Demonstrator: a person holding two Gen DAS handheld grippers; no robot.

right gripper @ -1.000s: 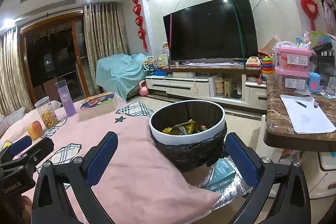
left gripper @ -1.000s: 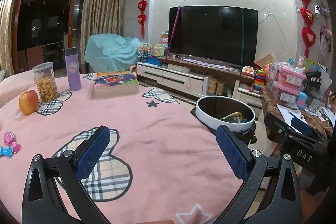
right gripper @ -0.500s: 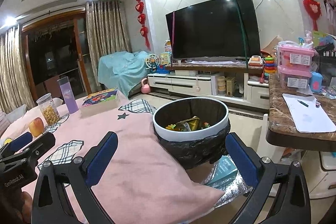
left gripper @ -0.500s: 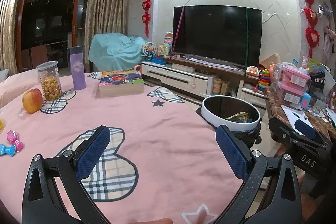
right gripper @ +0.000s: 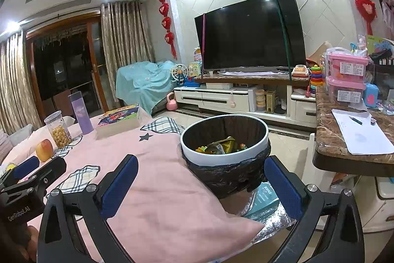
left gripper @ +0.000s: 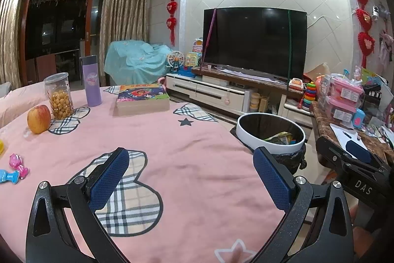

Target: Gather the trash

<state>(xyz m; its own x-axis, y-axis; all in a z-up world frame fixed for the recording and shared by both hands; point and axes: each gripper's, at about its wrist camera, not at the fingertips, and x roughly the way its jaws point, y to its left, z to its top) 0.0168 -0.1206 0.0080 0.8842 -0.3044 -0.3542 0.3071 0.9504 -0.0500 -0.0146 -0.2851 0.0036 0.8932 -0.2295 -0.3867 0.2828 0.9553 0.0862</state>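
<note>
A round trash bin (right gripper: 225,157) with a white rim and a black liner stands off the table's right edge; it also shows in the left wrist view (left gripper: 270,137). Crumpled wrappers (right gripper: 221,146) lie inside it. My right gripper (right gripper: 200,183) is open and empty, held just short of the bin above the table's corner. My left gripper (left gripper: 190,178) is open and empty above the pink tablecloth (left gripper: 172,147). Each gripper shows at the edge of the other's view.
On the table stand an apple (left gripper: 38,118), a snack jar (left gripper: 59,95), a purple bottle (left gripper: 91,80), a book (left gripper: 141,99) and small toys (left gripper: 14,168). A marble counter (right gripper: 344,147) with paper is at right. A blue packet (right gripper: 264,196) lies below the bin.
Both grippers have drifted slightly; the bin sits a little further right in the right wrist view. Both stay open and empty.
</note>
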